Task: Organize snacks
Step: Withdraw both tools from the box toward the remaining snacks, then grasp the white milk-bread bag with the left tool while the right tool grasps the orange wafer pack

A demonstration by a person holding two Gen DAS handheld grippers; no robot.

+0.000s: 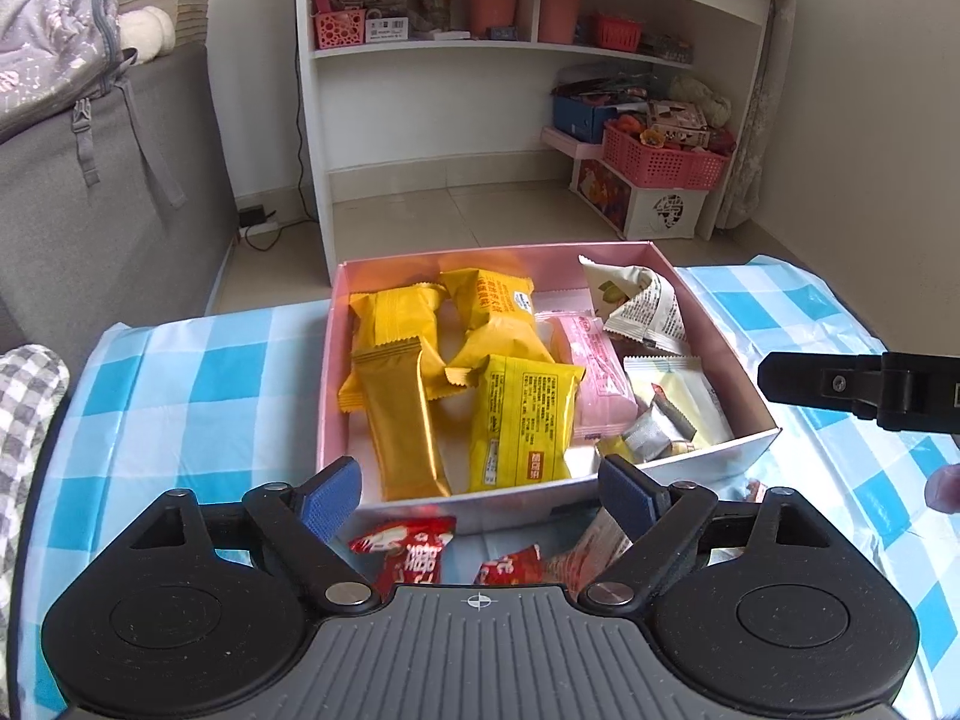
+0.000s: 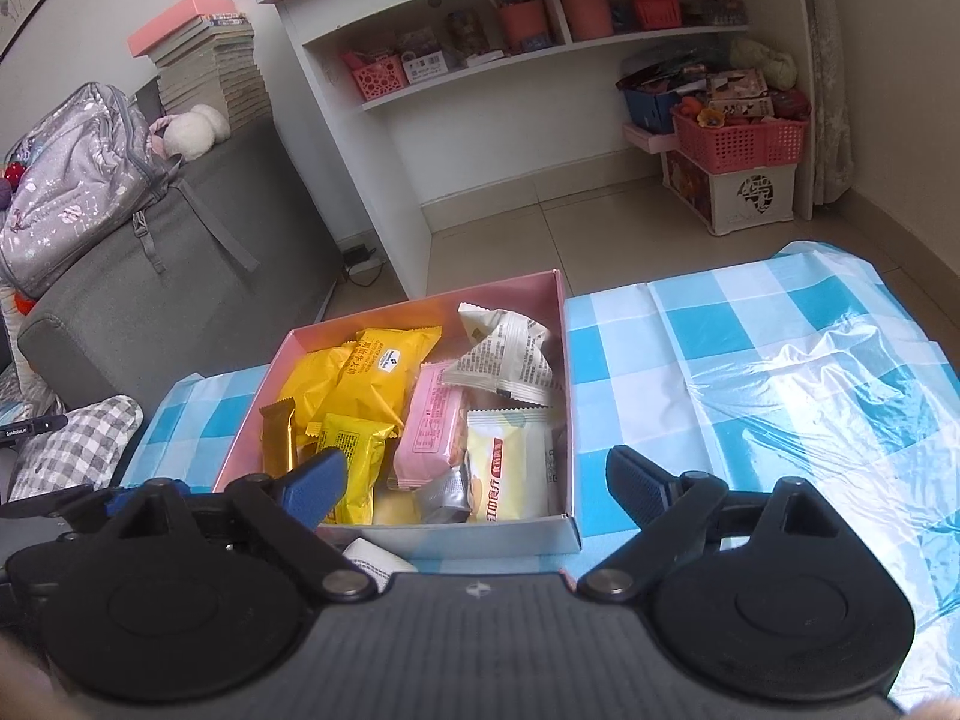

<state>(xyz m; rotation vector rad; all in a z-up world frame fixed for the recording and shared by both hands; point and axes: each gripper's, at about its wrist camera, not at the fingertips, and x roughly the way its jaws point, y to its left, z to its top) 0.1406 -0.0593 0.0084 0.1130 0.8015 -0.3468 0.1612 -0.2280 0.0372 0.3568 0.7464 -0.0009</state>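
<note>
A pink box [image 1: 717, 324] [image 2: 567, 372] sits on the blue-and-white checked tablecloth [image 1: 180, 384] and holds several snack packs: yellow ones [image 1: 516, 420] on the left, a gold bar [image 1: 402, 420], a pink pack [image 1: 594, 372] [image 2: 432, 426], a white printed pack [image 1: 642, 306] [image 2: 510, 354] and a cream pack [image 2: 510, 468]. My left gripper [image 1: 480, 489] stands open just before the box's near wall, nothing between its fingers. Red packs [image 1: 408, 552] lie on the cloth under it. My right gripper [image 2: 474, 483] is open at the box's near right corner, empty. A white pack [image 2: 375, 558] lies below it.
Beyond the table stand a white shelf unit [image 1: 540, 48] with pink baskets, a red basket [image 1: 666, 162] on a white crate, and a grey sofa [image 1: 90, 192] with a bag on it. The other gripper's black finger [image 1: 840, 387] reaches in from the right in the left wrist view.
</note>
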